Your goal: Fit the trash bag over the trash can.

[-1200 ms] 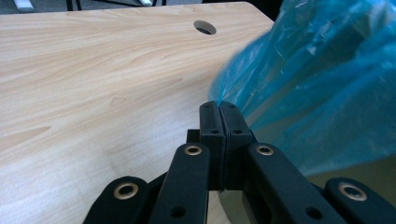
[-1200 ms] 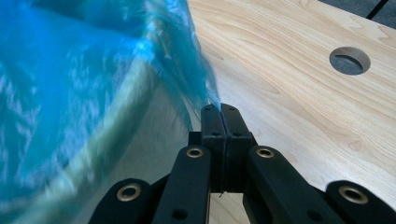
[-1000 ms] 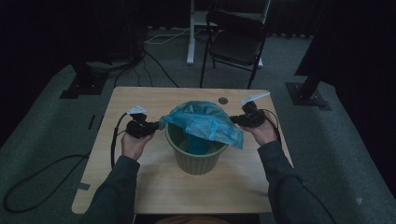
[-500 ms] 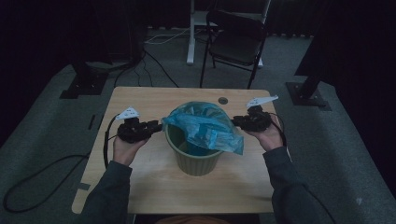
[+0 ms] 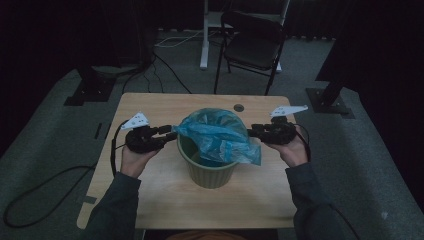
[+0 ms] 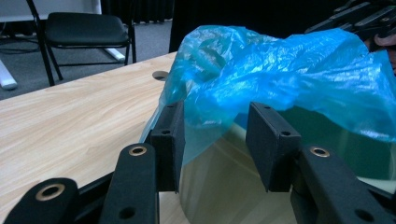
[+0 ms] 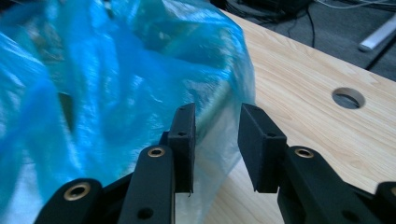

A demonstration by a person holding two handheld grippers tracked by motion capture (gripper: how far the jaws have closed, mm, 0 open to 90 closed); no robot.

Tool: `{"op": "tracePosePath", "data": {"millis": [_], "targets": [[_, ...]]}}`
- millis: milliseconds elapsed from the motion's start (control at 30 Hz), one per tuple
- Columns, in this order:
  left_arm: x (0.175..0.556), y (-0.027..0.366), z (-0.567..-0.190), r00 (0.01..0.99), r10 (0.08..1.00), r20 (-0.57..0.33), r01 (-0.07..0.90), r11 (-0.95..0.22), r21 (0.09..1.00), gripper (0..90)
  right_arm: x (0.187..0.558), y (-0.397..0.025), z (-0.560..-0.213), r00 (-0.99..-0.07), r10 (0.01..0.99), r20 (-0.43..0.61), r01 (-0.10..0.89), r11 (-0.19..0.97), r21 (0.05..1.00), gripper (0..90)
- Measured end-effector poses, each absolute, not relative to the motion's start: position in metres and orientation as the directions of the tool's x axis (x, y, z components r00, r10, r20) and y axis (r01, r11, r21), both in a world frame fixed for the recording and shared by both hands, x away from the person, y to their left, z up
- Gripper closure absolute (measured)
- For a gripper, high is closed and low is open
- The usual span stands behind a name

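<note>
A ribbed green bin (image 5: 207,172) stands mid-table with a crumpled blue plastic bag (image 5: 215,135) draped over its mouth and hanging down the near right side. My left gripper (image 5: 170,132) is at the bag's left corner. In the left gripper view its jaws (image 6: 217,135) stand open, with the edge of the bag (image 6: 280,70) lying between them above the bin wall (image 6: 215,191). My right gripper (image 5: 251,132) is at the bin's right rim. It is open (image 7: 217,140), and thin film from the bag (image 7: 93,93) hangs between its jaws.
The wooden table (image 5: 165,195) has a round cable hole (image 5: 239,107) behind the bin. A black chair (image 5: 255,45) and a white desk leg stand beyond the far edge. Cables run over the grey floor at the left.
The left gripper drew back slightly toward the person, then returned to the bag's left corner. The right gripper and the bag have barely moved.
</note>
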State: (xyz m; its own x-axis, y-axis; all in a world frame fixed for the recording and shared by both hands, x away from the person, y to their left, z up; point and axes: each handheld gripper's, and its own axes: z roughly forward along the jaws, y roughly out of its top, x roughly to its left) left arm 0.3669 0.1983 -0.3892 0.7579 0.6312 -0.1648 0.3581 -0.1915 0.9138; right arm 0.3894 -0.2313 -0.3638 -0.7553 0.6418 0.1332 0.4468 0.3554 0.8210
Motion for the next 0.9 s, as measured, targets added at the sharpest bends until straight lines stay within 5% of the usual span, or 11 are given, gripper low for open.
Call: {"op": "tracePosePath", "data": {"millis": [567,767,900], "targets": [[0.35,0.195,-0.393,0.788,0.598,-0.147,0.35,-0.239,0.906,89.9,0.377,-0.23,-0.369,-0.795,0.57,0.209,0.461,0.343,0.818,62.8],[0.344,0.197,-0.395,0.779,0.615,-0.124,0.339,-0.247,0.908,89.7,0.372,-0.234,-0.367,-0.803,0.55,0.232,0.467,0.336,0.818,70.1],[0.347,0.2,-0.389,0.757,0.64,-0.132,0.334,-0.206,0.92,78.1,0.371,-0.233,-0.367,-0.805,0.548,0.227,0.462,0.339,0.819,69.9]]}}
